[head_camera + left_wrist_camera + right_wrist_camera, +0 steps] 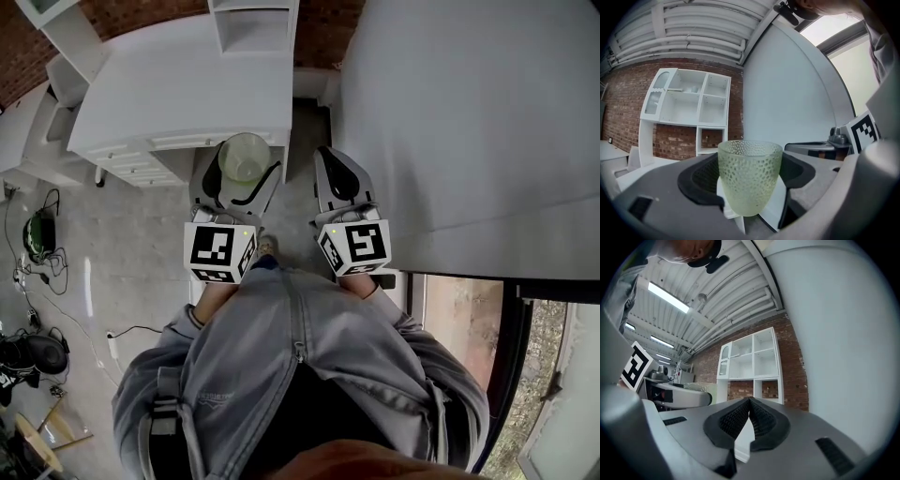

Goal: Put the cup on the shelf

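Observation:
A pale green dimpled glass cup [750,176] stands upright between the jaws of my left gripper [751,180], which is shut on it. From the head view the cup [244,157] shows from above, held in the left gripper [241,173] at the edge of a white cabinet. My right gripper [339,176] hangs beside it, to the right, with its jaws closed together and nothing between them. In the right gripper view the black pads [761,420] of the right gripper [750,416] meet. A white shelf unit [686,110] with open compartments stands ahead against a brick wall.
A white cabinet with drawers [178,112] lies below and ahead of the grippers. A large white rounded wall [469,122] rises at the right. Cables and bags [33,281] lie on the grey floor at the left. The shelf unit [752,364] also shows in the right gripper view.

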Tool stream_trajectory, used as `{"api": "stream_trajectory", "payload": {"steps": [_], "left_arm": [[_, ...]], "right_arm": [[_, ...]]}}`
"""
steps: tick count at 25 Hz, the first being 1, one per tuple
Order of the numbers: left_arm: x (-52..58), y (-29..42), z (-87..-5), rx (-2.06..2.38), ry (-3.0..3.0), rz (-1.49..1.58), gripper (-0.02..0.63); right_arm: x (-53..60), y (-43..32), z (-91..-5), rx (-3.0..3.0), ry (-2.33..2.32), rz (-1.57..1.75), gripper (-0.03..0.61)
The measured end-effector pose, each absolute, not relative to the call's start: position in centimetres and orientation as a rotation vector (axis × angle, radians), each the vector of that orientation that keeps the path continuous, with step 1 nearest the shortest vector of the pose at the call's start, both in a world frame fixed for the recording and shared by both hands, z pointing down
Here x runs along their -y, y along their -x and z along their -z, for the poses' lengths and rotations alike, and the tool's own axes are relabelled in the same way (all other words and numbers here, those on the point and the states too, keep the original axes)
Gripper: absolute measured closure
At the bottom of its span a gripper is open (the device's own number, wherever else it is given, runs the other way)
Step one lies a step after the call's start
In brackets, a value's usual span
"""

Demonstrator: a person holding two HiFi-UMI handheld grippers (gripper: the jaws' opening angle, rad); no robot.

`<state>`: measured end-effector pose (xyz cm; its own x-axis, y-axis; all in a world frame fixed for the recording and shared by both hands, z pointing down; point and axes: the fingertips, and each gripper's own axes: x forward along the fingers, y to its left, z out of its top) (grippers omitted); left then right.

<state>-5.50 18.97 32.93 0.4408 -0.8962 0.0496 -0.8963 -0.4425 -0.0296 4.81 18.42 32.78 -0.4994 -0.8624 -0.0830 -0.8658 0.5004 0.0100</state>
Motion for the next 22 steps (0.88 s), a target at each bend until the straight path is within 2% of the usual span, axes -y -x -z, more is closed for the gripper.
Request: {"api": "stream_trajectory", "payload": {"steps": [13, 22], "left_arm": [[-6.9, 8.3, -33.4, 1.558, -2.719, -0.103, 0.235], [-2.6, 8.9, -34.0, 1.489, -2.749, -0.097, 0.235]], "right_arm": [[-6.7, -1.3, -33.2, -2.629, 1.615, -0.064, 0.552], [-2.9, -0.7, -33.6, -2.600, 1.675, -0.060, 0.552]]}}
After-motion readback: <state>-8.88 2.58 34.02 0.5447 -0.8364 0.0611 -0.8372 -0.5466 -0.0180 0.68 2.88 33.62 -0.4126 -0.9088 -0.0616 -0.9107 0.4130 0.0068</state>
